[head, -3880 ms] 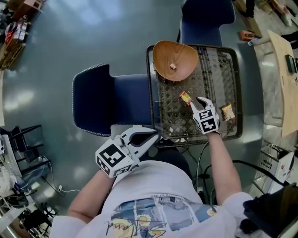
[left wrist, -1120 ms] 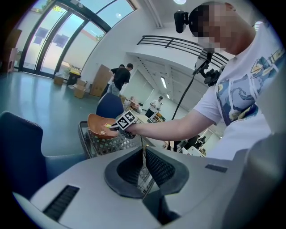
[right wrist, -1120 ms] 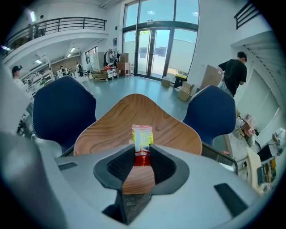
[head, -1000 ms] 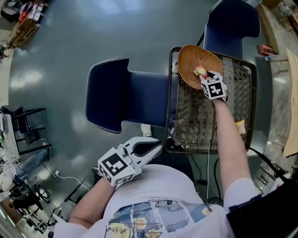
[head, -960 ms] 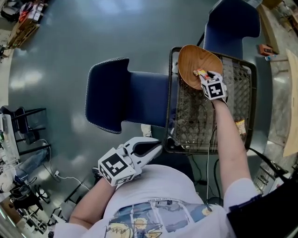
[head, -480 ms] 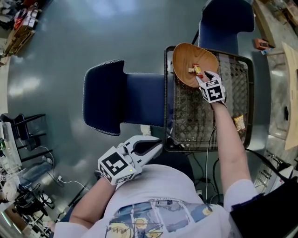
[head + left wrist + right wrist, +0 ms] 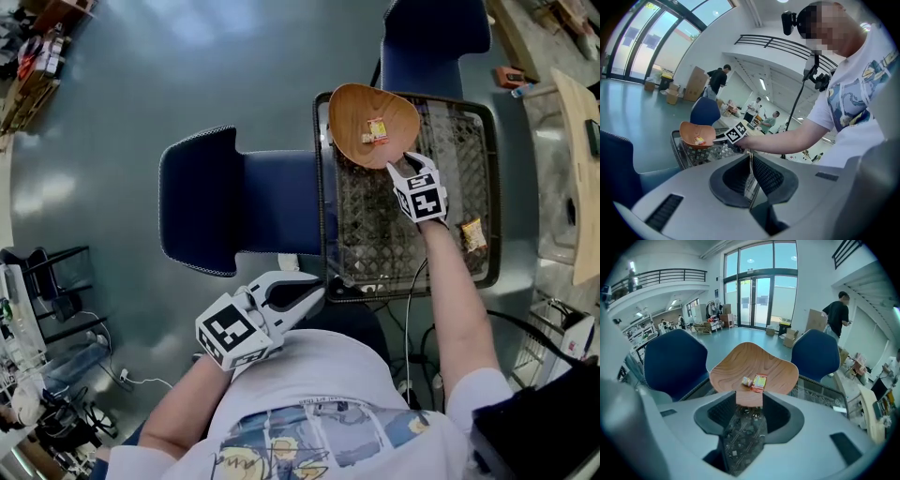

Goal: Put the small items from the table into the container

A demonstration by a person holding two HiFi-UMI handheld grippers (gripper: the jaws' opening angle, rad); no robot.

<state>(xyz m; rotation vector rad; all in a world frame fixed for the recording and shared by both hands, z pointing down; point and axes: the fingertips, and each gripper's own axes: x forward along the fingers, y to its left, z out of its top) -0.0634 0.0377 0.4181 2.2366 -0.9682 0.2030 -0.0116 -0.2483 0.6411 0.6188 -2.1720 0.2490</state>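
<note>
Holding two small packets, the wooden bowl sits at a corner of the table. Only the head view shows another packet lying there. The right gripper is spread and empty; the left gripper is closed.

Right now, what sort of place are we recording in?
Probably an open lab or workshop hall, not a home: a mezzanine railing overhead, tall glass entrance doors, and cardboard boxes stacked on a polished floor.
</note>
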